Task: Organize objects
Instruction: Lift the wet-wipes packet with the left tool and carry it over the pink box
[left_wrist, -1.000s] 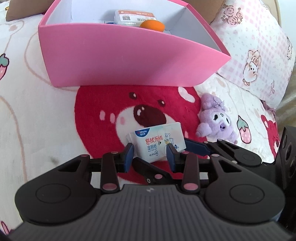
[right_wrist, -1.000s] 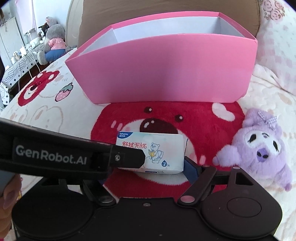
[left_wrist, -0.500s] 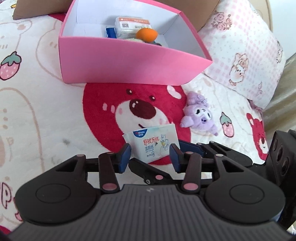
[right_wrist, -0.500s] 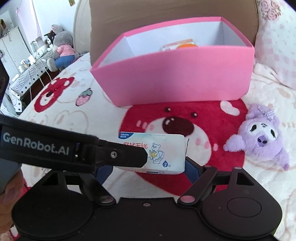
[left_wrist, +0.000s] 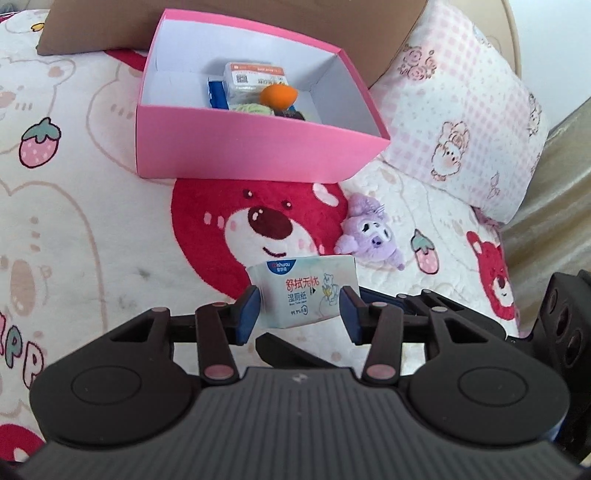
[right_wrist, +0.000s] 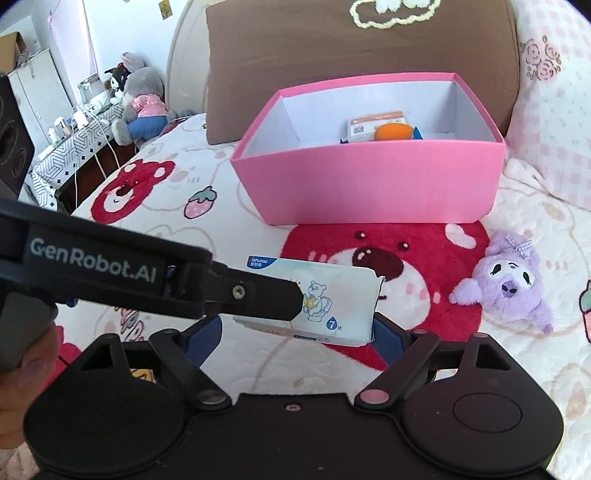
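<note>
The pack of wet wipes (left_wrist: 303, 295) hangs in the air above the bed (left_wrist: 92, 221), over the red bear print, short of the pink box (left_wrist: 258, 147). The left gripper (left_wrist: 299, 314) has it. Its jaws have just been opening a little, yet both pads look pressed on the pack's sides. The right gripper (right_wrist: 295, 332) stands wide around the pack's long ends and its jaws have just been opening too. One pad only touches the far end, and the other looks clear of the near end, though the left gripper's finger hides part of that side.

If the pack is bound for the box, I'd want one firm grip before going on. With both pairs of jaws loosening, a soft, slick pack like this could slide out over the bed. Let the left hold tight and the right draw back clear.

Then lift above the near wall before moving forward, so the pack's lower edge doesn't catch the rim and shove the light box. Inside, the orange thing (left_wrist: 279, 96) and a small carton (left_wrist: 255, 75) lie toward the back right, and the left part looks bare, so aim there. Lower it well in before letting go. The purple plush toy (left_wrist: 369, 236) lies just beside the bear print, apart from the box.
</note>
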